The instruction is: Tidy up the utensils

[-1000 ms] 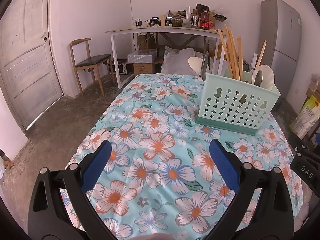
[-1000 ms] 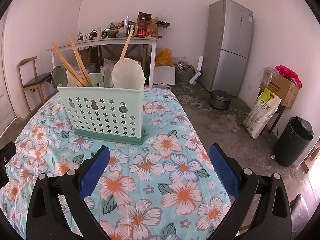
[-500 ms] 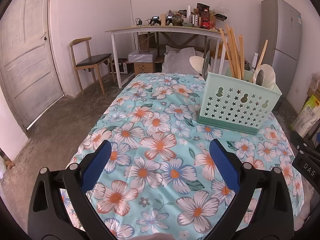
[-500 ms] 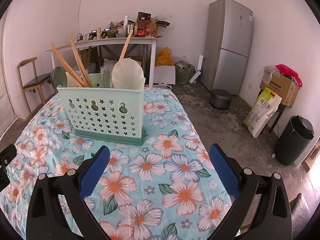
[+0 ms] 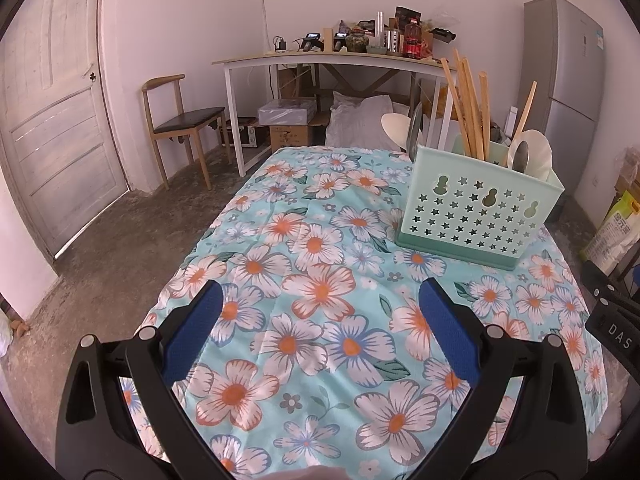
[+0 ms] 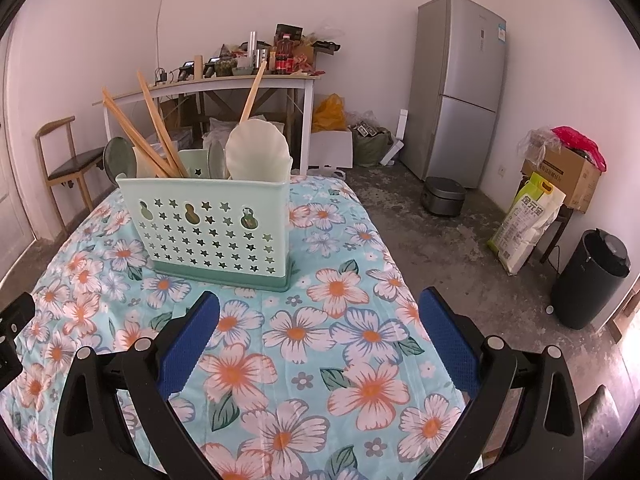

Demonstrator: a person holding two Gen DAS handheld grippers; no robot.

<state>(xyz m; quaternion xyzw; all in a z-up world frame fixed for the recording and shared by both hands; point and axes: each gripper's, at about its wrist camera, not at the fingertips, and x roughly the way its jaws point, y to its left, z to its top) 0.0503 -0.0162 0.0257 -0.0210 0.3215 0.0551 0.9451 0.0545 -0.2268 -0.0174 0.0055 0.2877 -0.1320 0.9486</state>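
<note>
A mint green utensil holder [image 5: 480,208] with star cut-outs stands on the floral tablecloth [image 5: 320,280]; it also shows in the right wrist view [image 6: 212,228]. Wooden chopsticks [image 5: 468,108], spoons and a white scoop [image 6: 258,150] stand inside it. My left gripper [image 5: 320,336] is open and empty, above the cloth, short of the holder and to its left. My right gripper [image 6: 320,336] is open and empty, above the cloth, in front of the holder and to its right.
A white desk [image 5: 320,60] with clutter stands at the back wall, a wooden chair [image 5: 180,120] beside it. A grey fridge [image 6: 460,84], a black bin [image 6: 592,276], a rice bag [image 6: 528,224] and boxes stand right of the table.
Both grippers have drifted back slightly from the holder; both stay open and empty.
</note>
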